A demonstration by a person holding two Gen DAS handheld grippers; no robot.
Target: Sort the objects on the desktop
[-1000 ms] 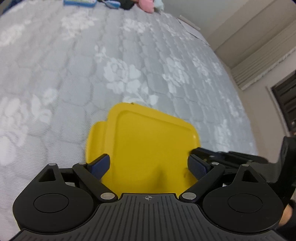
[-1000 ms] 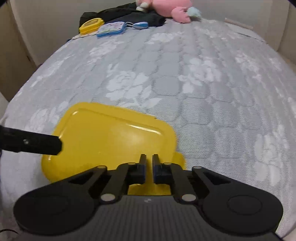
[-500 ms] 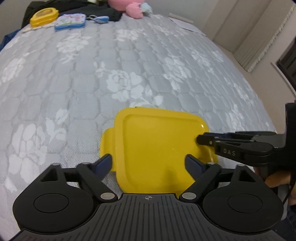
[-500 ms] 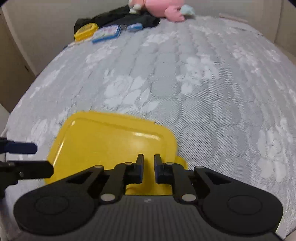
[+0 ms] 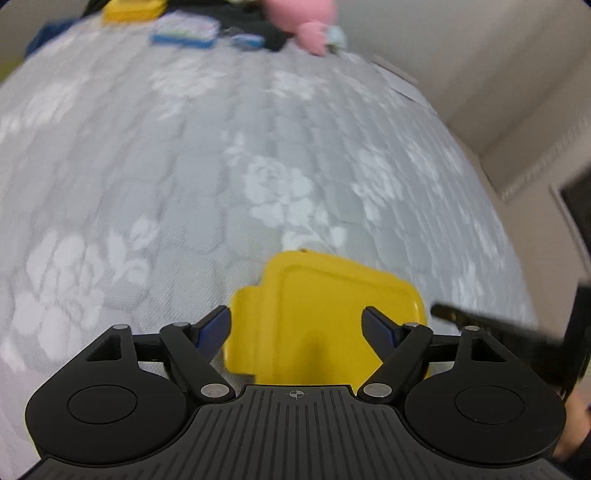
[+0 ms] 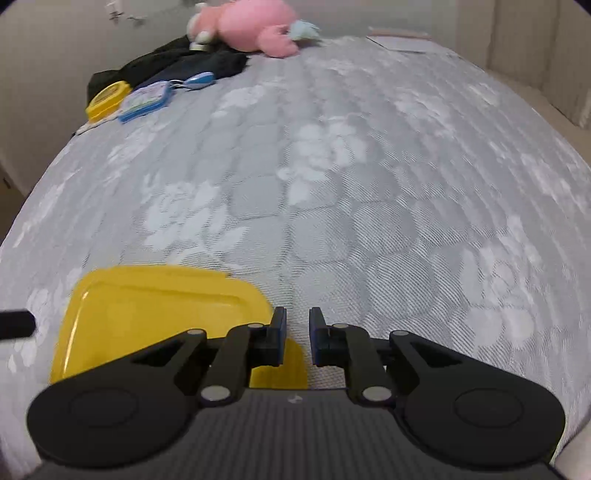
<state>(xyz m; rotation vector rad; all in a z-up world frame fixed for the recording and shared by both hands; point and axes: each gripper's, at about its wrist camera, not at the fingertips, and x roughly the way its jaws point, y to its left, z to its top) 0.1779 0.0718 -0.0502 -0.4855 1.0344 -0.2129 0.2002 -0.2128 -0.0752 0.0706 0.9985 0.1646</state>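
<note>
Showing paper sheet (image 6: 400, 41) – right wrist view only.

The near edge of the flat yellow plastic lid (image 5: 325, 314) is hidden behind the left gripper's black body, and in the right wrist view its near side (image 6: 155, 314) disappears behind the right gripper's linkage. The left wrist picture is motion-blurred: the small yellow box (image 5: 129, 9), cut by the top edge, and the pink plush toy (image 5: 306, 18) show no detail.
</note>
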